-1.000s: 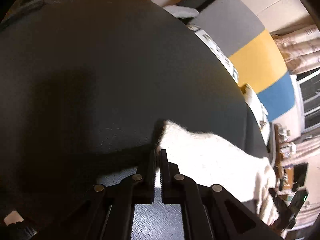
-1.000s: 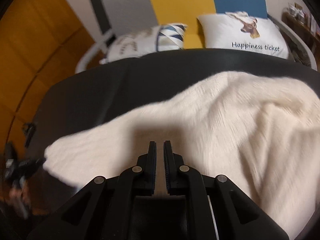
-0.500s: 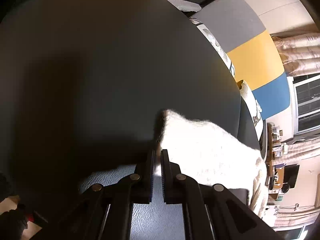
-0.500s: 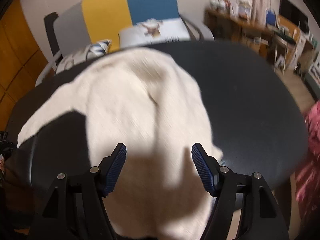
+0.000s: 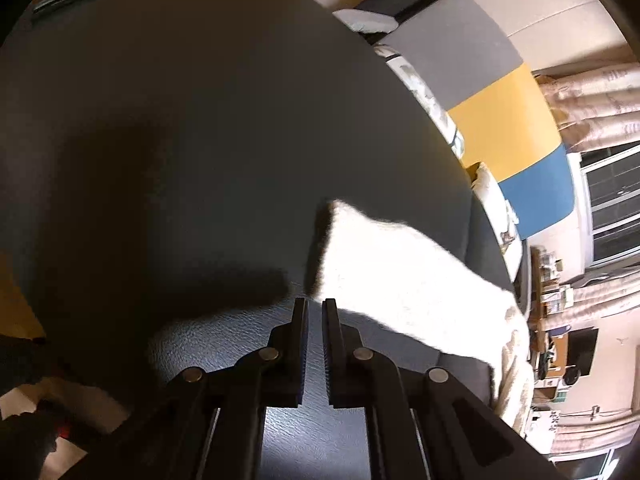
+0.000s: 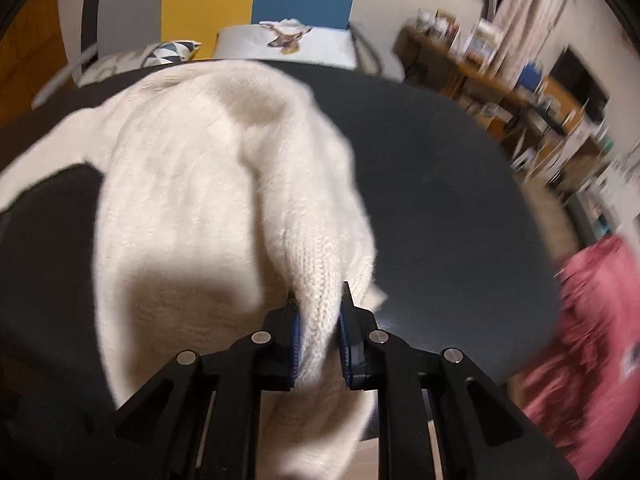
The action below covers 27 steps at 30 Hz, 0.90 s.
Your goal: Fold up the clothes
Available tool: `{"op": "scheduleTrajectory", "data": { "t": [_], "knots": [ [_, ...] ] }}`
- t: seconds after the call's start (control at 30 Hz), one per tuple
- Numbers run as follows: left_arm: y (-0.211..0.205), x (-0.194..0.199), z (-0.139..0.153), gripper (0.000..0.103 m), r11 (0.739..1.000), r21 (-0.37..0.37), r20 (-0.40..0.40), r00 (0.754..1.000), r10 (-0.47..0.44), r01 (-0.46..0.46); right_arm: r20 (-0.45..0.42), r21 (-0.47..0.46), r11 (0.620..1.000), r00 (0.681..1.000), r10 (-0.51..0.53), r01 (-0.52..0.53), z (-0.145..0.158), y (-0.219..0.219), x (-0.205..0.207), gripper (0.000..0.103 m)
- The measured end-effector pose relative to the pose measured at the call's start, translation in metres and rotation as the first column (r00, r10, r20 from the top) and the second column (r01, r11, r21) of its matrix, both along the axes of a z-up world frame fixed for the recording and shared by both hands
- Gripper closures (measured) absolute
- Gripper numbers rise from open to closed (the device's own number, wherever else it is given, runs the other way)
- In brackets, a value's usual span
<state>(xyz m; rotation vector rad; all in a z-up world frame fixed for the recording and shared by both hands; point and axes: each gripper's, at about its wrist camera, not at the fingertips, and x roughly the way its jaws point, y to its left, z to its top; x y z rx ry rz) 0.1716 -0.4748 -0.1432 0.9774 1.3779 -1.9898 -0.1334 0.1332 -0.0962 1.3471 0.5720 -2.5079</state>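
The right gripper (image 6: 319, 306) has its jaws clamped on a bunched fold of the cream knitted sweater (image 6: 192, 184), which lies spread over the dark round desk (image 6: 432, 168) and hangs a little over its near edge; a pink garment (image 6: 588, 344) shows blurred at the right, beyond the desk's rim. The left gripper (image 5: 315, 308) hovers low above the desk (image 5: 180, 140) with its jaws almost together and nothing between them, just beside the near corner of the sweater's sleeve (image 5: 400, 276); behind the desk a sofa (image 5: 500, 120) in grey, yellow and blue panels carries a deer-print cushion (image 6: 286, 42).
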Motion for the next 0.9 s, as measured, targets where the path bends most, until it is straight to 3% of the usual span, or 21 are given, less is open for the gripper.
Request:
{"op": "scheduleTrajectory", "data": {
  "t": [0.2,0.3,0.5,0.57,0.6,0.7,0.8,0.9],
  "knots": [
    [0.014,-0.008,0.017,0.098,0.998,-0.014,-0.060,0.997,-0.055,0.055,-0.123,0.186,0.982,0.992,0.003,0.020,0.040,0.010,-0.043,0.087],
    [0.025,-0.019,0.021,0.098,0.995,-0.015,-0.082,0.991,-0.102,0.101,-0.170,0.272,0.960,0.985,-0.016,0.063,0.052,0.010,-0.086,0.087],
    [0.061,-0.051,0.020,0.098,0.978,-0.003,-0.074,0.975,-0.210,0.211,-0.211,0.393,0.896,0.969,-0.132,0.207,0.039,0.015,-0.189,0.087],
    [0.049,-0.060,0.018,0.098,0.970,0.008,-0.065,0.968,-0.243,0.244,-0.209,0.419,0.872,0.962,-0.178,0.253,0.027,0.017,-0.214,0.086],
    [0.046,-0.063,0.018,0.098,0.965,0.015,-0.060,0.963,-0.261,0.262,-0.205,0.424,0.864,0.958,-0.199,0.271,0.022,0.019,-0.224,0.081],
    [0.046,-0.060,-0.004,0.098,0.943,0.024,-0.062,0.942,-0.329,0.331,-0.128,0.272,0.934,0.971,-0.203,0.231,0.022,0.035,-0.191,0.052],
    [0.075,-0.086,-0.004,0.098,0.914,0.020,-0.075,0.912,-0.403,0.405,-0.052,0.107,0.975,0.980,-0.192,0.196,0.022,0.051,-0.159,0.049],
    [0.097,-0.098,0.000,0.098,0.881,0.037,-0.099,0.879,-0.466,0.471,0.022,-0.063,0.984,0.986,-0.167,0.168,0.021,0.067,-0.127,0.049]
  ]
}}
